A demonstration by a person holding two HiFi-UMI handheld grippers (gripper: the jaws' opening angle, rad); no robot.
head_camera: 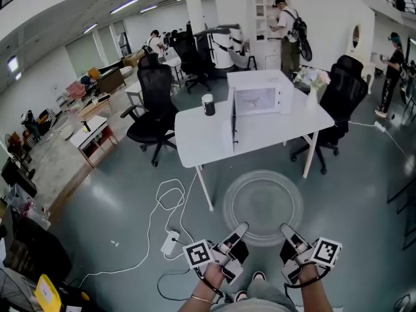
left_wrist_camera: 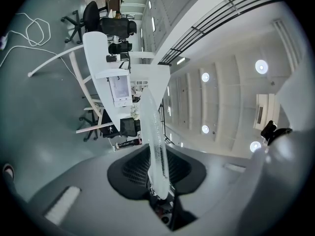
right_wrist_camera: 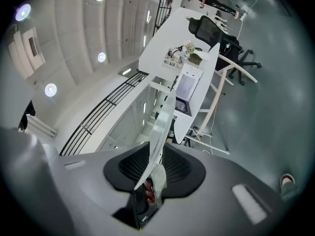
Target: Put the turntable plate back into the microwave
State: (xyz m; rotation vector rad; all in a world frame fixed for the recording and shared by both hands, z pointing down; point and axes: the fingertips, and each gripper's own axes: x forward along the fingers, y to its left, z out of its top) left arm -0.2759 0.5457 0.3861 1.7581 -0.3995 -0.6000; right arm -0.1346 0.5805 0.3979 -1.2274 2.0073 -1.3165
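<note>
Head view: glass turntable plate, held flat above the grey floor. Its near rim is clamped by the left gripper and right gripper side by side, both equally near. The microwave is straight ahead and well apart on the white table, its door apparently open. Left gripper view: jaws pinched on the plate's rim, seen edge-on, microwave beyond. Right gripper view: jaws likewise closed on the rim; open office, black chairs, cup, flowers.
</note>
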